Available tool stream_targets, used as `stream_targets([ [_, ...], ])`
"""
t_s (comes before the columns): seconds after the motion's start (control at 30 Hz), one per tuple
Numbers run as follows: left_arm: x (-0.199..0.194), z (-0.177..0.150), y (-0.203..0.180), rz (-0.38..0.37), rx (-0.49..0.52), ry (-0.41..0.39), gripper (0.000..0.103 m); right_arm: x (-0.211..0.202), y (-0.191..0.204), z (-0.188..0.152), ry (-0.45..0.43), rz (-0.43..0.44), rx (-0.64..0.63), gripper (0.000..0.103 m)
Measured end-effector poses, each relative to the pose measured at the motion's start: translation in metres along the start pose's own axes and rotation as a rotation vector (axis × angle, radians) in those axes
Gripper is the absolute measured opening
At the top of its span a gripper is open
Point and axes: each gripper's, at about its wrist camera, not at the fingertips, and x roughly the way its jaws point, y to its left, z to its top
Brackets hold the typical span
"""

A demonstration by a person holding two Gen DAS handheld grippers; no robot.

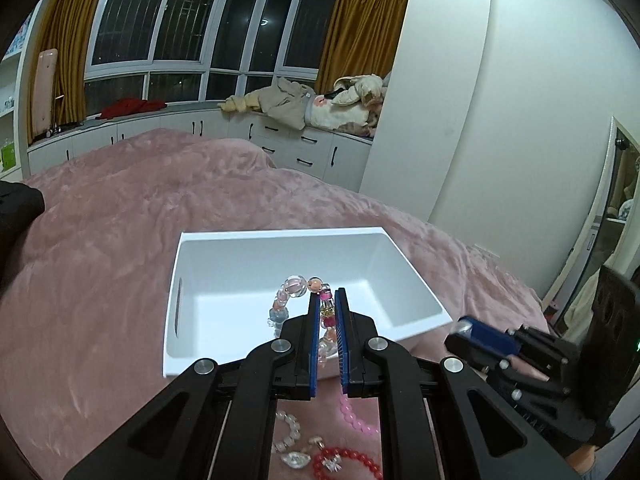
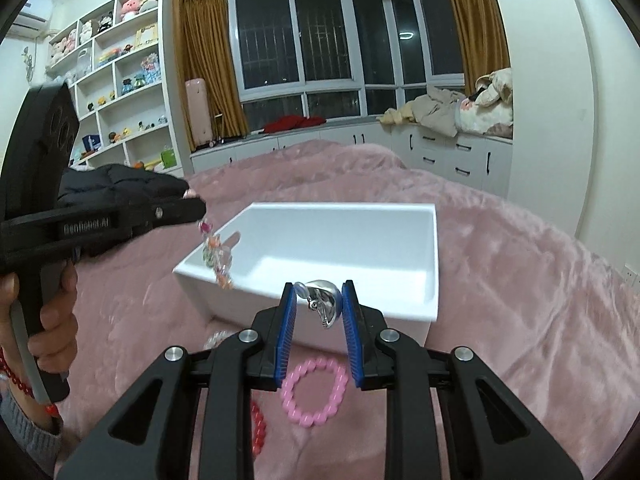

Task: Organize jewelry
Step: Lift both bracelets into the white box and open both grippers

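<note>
jewelry sits partly in hand, partly on the pink bed (image 1: 120,240). left tongs (image 1: 328,300) are pinched narrow on a multicolored beaded bracelet (image 1: 296,286), which hangs over the near left part of the white bin (image 1: 280,236). below them on the bedspread lie a clear bead bracelet (image 1: 290,428), a red bead bracelet (image 1: 352,458) and a pink bead bracelet (image 2: 314,392). right tongs (image 2: 320,296) clamp a silver metal piece (image 2: 322,302) just before the bin's near wall; what kind of piece it is, i cannot tell.
</note>
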Motion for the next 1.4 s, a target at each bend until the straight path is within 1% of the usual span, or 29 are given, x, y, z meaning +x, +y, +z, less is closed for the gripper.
stream_targets([
  [0.13,0.008,0.006,0.006,0.010,0.006,-0.016,0.013,0.013,-0.007,0.014,-0.011,-0.006,0.023,0.023],
  [0.27,0.015,0.004,0.017,0.021,0.004,-0.035,0.013,0.029,-0.014,0.022,-0.016,-0.009,0.040,0.024],
  [0.5,0.036,-0.003,0.049,0.047,-0.056,-0.035,0.013,0.073,-0.026,0.028,-0.001,-0.016,0.081,0.024],
  [0.6,0.051,-0.008,0.061,0.060,-0.075,-0.012,0.013,0.090,-0.022,0.025,0.014,-0.062,0.041,0.024],
  [0.67,0.062,-0.012,0.067,0.074,-0.076,0.009,0.013,0.101,-0.022,0.024,0.033,-0.059,0.040,0.024],
  [0.8,0.080,-0.018,0.077,0.091,-0.086,0.049,0.013,0.115,-0.019,0.021,0.060,-0.080,0.007,0.024],
  [0.87,0.087,-0.022,0.081,0.107,-0.091,0.063,0.013,0.120,-0.019,0.020,0.066,-0.080,-0.003,0.024],
  [0.97,0.094,-0.025,0.084,0.116,-0.097,0.080,0.014,0.123,-0.017,0.020,0.066,-0.109,-0.032,0.024],
  [1.03,0.099,-0.028,0.083,0.115,-0.093,0.096,0.015,0.125,-0.017,0.019,0.077,-0.100,-0.031,0.024],
  [1.13,0.102,-0.028,0.083,0.113,-0.088,0.100,0.021,0.128,-0.017,0.016,0.087,-0.101,-0.028,0.025],
  [1.27,0.102,-0.030,0.082,0.113,-0.089,0.098,0.034,0.128,-0.021,0.015,0.085,-0.096,-0.009,0.025],
  [1.37,0.101,-0.030,0.082,0.108,-0.091,0.102,0.037,0.129,-0.021,0.016,0.091,-0.098,-0.006,0.025],
  [1.4,0.101,-0.030,0.082,0.105,-0.094,0.102,0.039,0.129,-0.021,0.016,0.093,-0.098,-0.005,0.025],
])
